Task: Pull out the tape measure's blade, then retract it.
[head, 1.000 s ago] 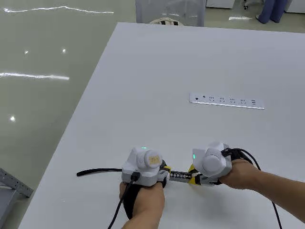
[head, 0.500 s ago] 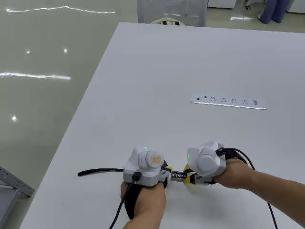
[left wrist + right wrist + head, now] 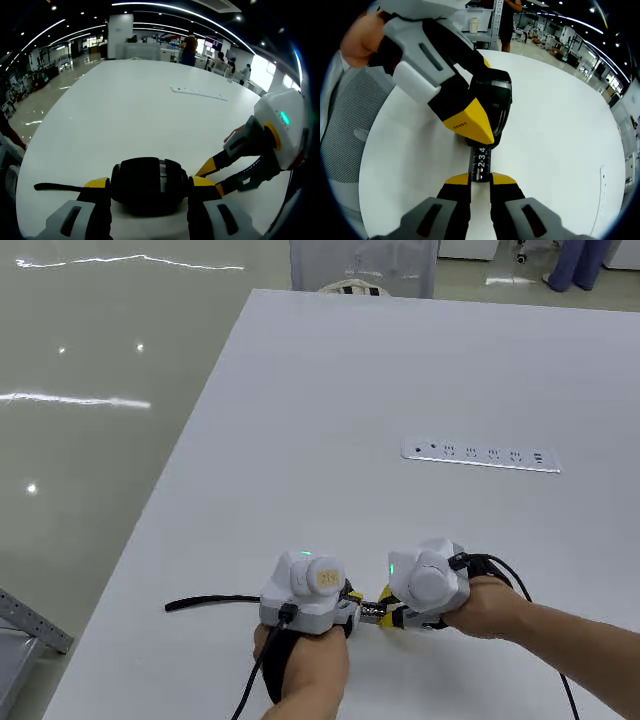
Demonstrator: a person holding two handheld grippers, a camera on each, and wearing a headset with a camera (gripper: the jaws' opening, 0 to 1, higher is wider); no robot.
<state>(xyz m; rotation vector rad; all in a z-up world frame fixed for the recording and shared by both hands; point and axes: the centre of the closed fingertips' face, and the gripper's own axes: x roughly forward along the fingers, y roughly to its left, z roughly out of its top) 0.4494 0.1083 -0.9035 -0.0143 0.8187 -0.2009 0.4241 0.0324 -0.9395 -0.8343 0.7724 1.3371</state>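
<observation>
A black tape measure case [image 3: 149, 184] sits on the white table, and my left gripper [image 3: 149, 186] is shut on it from both sides. The case [image 3: 491, 102] has a short length of black blade [image 3: 481, 161] with white numbers drawn out of it. My right gripper [image 3: 480, 178] is shut on the blade's end. In the head view the left gripper [image 3: 343, 614] and right gripper [image 3: 388, 613] stand close together near the table's front edge, the blade [image 3: 371, 611] a short strip between them. A black strap [image 3: 205, 601] trails left from the case.
A white power strip [image 3: 481, 454] lies flat at the middle right of the table [image 3: 350, 420]. The table's left edge drops to a glossy floor. Cables run from both grippers toward the person. People stand far off in the room.
The right gripper has moved left toward the left gripper, and the exposed blade between them has grown shorter. The left gripper has stayed in place on the case.
</observation>
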